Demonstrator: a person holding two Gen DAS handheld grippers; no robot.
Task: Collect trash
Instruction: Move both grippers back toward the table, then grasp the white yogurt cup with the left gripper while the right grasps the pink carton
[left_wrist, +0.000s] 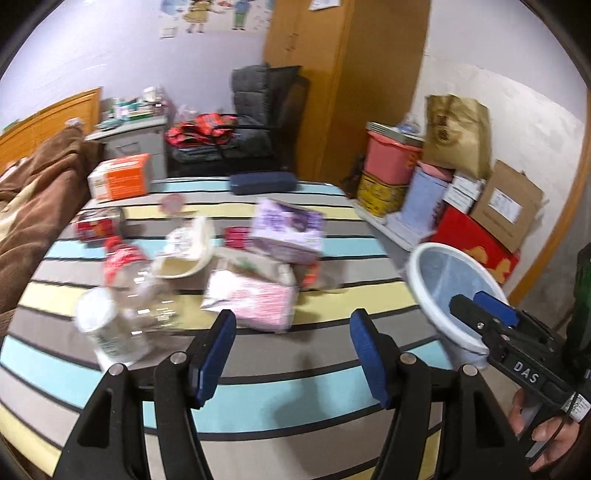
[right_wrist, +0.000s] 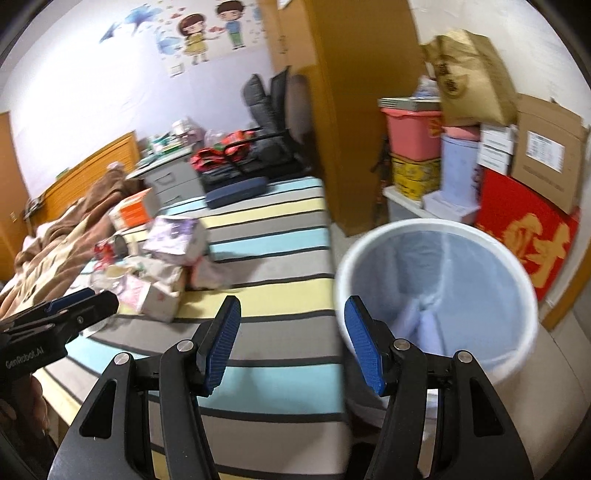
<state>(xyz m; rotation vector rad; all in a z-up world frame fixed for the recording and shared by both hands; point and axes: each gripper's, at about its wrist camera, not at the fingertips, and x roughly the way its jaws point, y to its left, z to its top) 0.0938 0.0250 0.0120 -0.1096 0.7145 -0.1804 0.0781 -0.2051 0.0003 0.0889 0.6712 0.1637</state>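
Both jaws are spread apart and empty: left gripper (left_wrist: 293, 354) above the striped bed (left_wrist: 258, 398), right gripper (right_wrist: 291, 345) near the white bin (right_wrist: 436, 295). Trash pile (left_wrist: 221, 266) is seen mid-bed; the bin stands beside the bed.

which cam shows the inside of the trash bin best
The right wrist view: the white trash bin sits close, its blue liner visible to the bottom. The left wrist view shows it smaller at the right, partly behind the right gripper.
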